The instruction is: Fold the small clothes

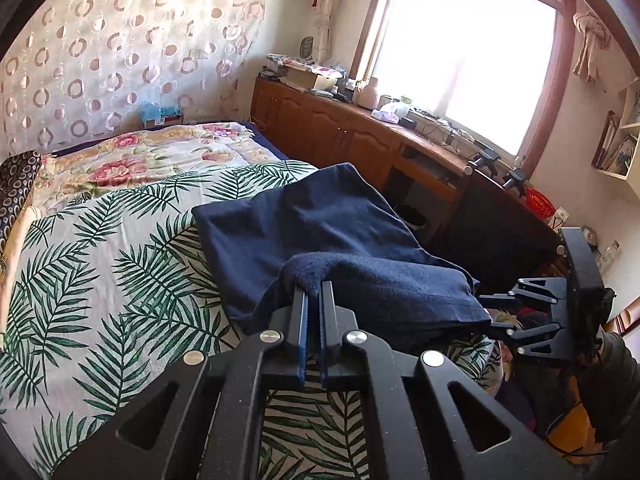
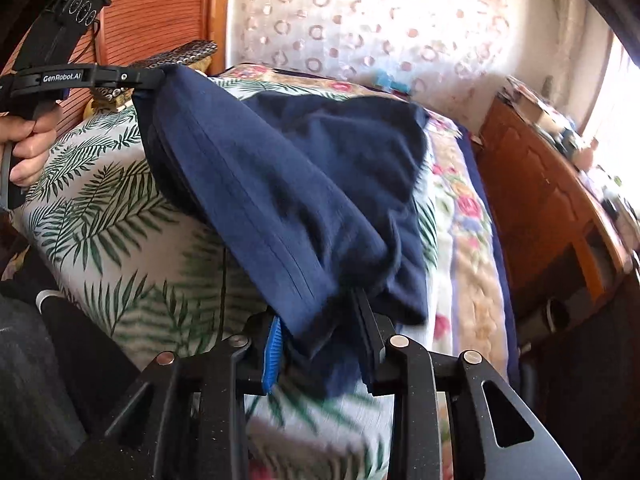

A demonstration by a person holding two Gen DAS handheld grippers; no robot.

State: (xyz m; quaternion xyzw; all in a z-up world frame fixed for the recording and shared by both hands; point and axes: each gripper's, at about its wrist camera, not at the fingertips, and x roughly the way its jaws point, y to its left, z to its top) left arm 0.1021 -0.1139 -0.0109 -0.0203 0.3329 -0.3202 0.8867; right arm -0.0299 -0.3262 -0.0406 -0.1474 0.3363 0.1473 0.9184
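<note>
Now both grippers hold the navy garment [image 1: 320, 224] above the bed [image 1: 100, 264].

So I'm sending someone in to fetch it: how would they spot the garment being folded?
Go to the bed with the palm-leaf print sheet. The navy blue garment lies near its foot-side edge, one end clamped in the left gripper, the other between the right gripper's fingers. It is the only plain dark cloth among patterned bedding.
</note>
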